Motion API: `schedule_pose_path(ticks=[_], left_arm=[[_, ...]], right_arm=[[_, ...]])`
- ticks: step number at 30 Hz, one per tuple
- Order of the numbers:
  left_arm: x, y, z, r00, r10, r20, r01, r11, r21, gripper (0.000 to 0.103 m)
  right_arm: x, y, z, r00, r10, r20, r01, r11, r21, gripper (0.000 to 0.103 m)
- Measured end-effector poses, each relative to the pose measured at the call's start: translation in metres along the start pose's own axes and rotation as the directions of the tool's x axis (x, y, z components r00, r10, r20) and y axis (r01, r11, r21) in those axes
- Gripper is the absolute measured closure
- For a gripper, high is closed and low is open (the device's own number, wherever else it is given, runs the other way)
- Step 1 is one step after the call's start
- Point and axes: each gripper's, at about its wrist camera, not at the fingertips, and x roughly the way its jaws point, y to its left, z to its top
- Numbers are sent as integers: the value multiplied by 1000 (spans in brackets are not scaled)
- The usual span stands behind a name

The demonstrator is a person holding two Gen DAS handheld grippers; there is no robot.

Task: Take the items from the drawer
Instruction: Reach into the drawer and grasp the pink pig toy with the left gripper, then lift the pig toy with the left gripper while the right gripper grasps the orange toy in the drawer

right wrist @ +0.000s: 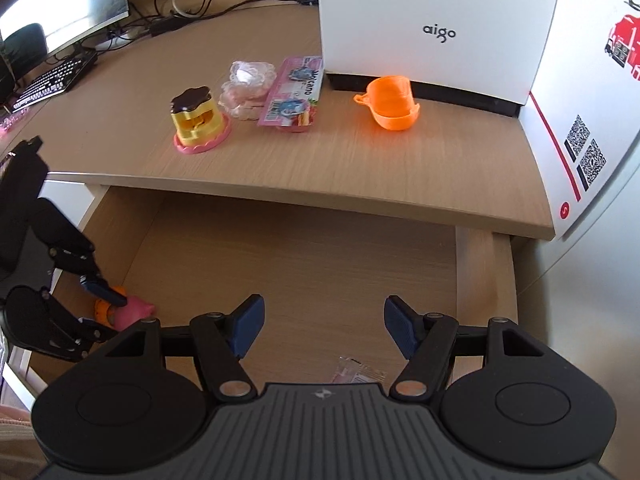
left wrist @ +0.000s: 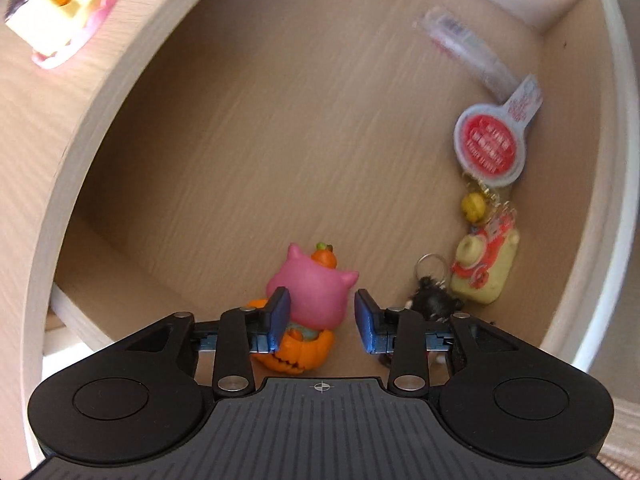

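The drawer [left wrist: 256,128] stands pulled out under the desk. At its near left corner sits a pink horned figurine in an orange pumpkin [left wrist: 316,296], also seen as the figurine [right wrist: 134,312] in the right wrist view. My left gripper [left wrist: 322,318] is open and straddles it; the left pad is close against the toy and a gap shows at the right pad. In the right wrist view the left gripper [right wrist: 114,316] reaches in from the left. My right gripper [right wrist: 324,328] hangs open over the drawer's middle, holding nothing. A clear packet [right wrist: 358,372] lies just below it.
Along the drawer's right wall lie a yellow camera keychain [left wrist: 484,272], a red round tag [left wrist: 490,146], a black furry charm [left wrist: 434,302] and a clear packet [left wrist: 464,44]. On the desk [right wrist: 360,168] stand a yellow-and-pink toy [right wrist: 200,120], plastic bags [right wrist: 248,88], a pink package [right wrist: 294,92], an orange cup [right wrist: 392,102] and a white box [right wrist: 436,20].
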Motion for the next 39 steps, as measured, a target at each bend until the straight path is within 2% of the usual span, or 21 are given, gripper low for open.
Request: schedule_pose_path(ticks=[2,5,9,11,17,19,21,23,25,30,34,36,39], left_arm=[[2,2,6,1000,12,-11,-12,1000,-6,61],[6,10,13,1000,24,-15,-25,998,-60,52],[14,15,19,998,53,-29,-56,995,-86,52],[18,16,20,999,32,-35,-36,993,-113,59],[20,16,17,1000,4,-9,-5,983,-185,60],[16,18,16,1000,-17,23,22,973,-232,61],[6,20,14,995,-55,87,79,954,-290,62],[-7,22,12,982,-87,167,142,926,-351,62],[-23,26,11,959,-106,265,211,887,-411,62],[-57,42,-14,881,-89,465,362,758,-542,63],[-70,50,-47,832,-41,554,441,655,-614,63],[-83,55,-60,811,-21,584,464,632,-621,63],[-107,70,-81,803,20,595,453,628,-633,63]], right_arm=[[0,2,-1,1000,7,-3,-7,1000,-7,36],[1,4,-2,1000,9,-9,-9,1000,-13,36],[3,3,-3,1000,1,-17,-1,1000,-10,36],[4,1,-3,1000,-4,-21,4,1000,-4,36],[5,-4,-4,1000,-5,-14,5,1000,27,36],[7,-9,-4,1000,-7,-8,8,999,49,36],[6,-13,-5,1000,0,6,-1,996,87,36],[5,-17,-3,1000,4,15,-5,994,110,36],[5,-17,-2,1000,5,9,-6,995,101,36],[11,-15,-2,999,24,-41,-20,996,90,36],[15,0,-4,995,61,-76,-58,998,36,36],[17,14,-3,993,84,-87,-86,996,-23,36],[25,40,-3,986,125,-113,-139,983,-122,36]])
